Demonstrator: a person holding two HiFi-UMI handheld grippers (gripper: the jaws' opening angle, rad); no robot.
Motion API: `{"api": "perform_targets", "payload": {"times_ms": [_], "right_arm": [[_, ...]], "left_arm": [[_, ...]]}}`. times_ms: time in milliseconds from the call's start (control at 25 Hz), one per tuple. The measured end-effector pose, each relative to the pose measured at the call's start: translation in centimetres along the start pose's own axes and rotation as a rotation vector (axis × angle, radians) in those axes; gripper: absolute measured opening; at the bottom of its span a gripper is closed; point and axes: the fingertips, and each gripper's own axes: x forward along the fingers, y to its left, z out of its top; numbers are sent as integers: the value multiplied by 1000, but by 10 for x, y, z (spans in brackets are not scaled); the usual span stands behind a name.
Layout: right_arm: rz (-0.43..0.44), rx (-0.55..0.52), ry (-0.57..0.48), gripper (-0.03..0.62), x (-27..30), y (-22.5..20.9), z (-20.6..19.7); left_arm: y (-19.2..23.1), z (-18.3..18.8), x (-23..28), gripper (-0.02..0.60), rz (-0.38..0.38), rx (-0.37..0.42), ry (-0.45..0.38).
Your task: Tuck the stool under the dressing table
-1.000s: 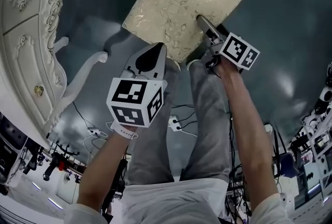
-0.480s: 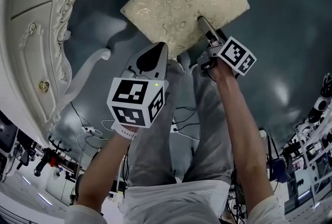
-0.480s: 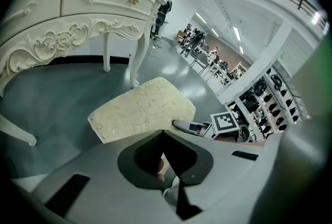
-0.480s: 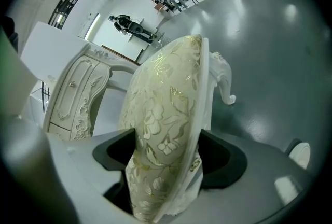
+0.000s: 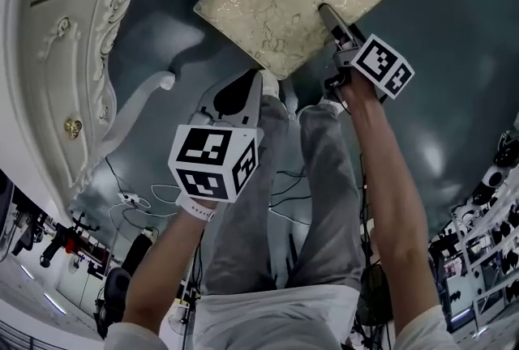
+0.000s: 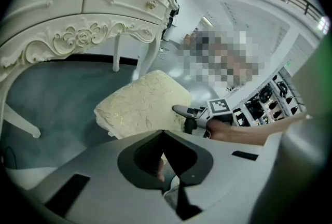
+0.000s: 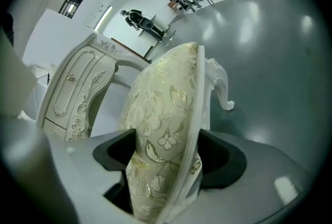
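The stool (image 5: 284,0) has a cream, gold-patterned cushion and stands on the grey floor in front of me. My right gripper (image 5: 328,14) is shut on its near right edge. In the right gripper view the cushion and its white frame (image 7: 166,109) fill the gap between both jaws, and one curved stool leg (image 7: 223,88) shows beyond. The white carved dressing table (image 5: 57,40) is at the left, with a curved leg (image 5: 134,109) near the stool. My left gripper (image 5: 251,74) hangs just behind the seat's near corner, shut and holding nothing. From the left gripper view the stool (image 6: 142,106) lies ahead, below the dressing table (image 6: 78,36).
The person's legs and shoes (image 5: 272,89) stand right behind the stool. Cables and a power strip (image 5: 276,194) lie on the floor between the feet. Racks of equipment (image 5: 486,235) line the right side. Under the dressing table (image 7: 78,93) there is open floor.
More of the dressing table has come into the head view. The stool, with the right gripper on it, has shifted slightly up and right in the picture. The left gripper followed behind the seat.
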Motion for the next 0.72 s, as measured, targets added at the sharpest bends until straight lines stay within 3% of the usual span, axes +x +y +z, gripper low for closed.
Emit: {"api": "perform_targets", "payload": {"times_ms": [280,720], "right_arm": [[29,-24,48,391,42,33,-1],[46,-41,35,385,74,72,5]], "left_arm": [[3,12,-3,2,3,-41,-38],[31,35,-16,2,54,-137,-113]]}}
